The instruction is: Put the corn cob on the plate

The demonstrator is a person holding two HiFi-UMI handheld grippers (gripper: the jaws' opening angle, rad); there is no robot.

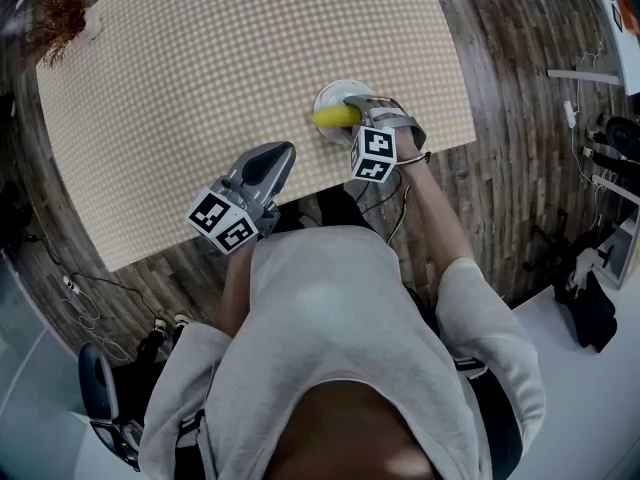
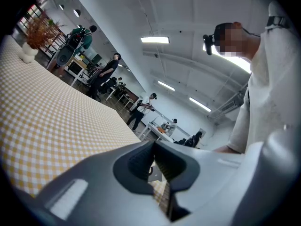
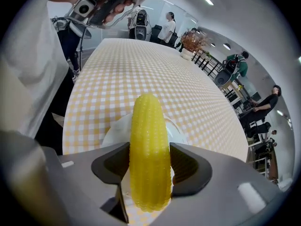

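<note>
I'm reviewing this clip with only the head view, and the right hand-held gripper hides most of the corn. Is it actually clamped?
Observer: Yes. In the right gripper view the right hand-held gripper presses on both sides of the corn cob, whose tip sticks out past the jaws.
Operator: Is it touching the plate yet?
Observer: The white plate shows directly behind the cob, but I cannot tell whether they touch.
Operator: And the left one?
Observer: The left hand-held gripper has its jaws together, with nothing between them.
</note>
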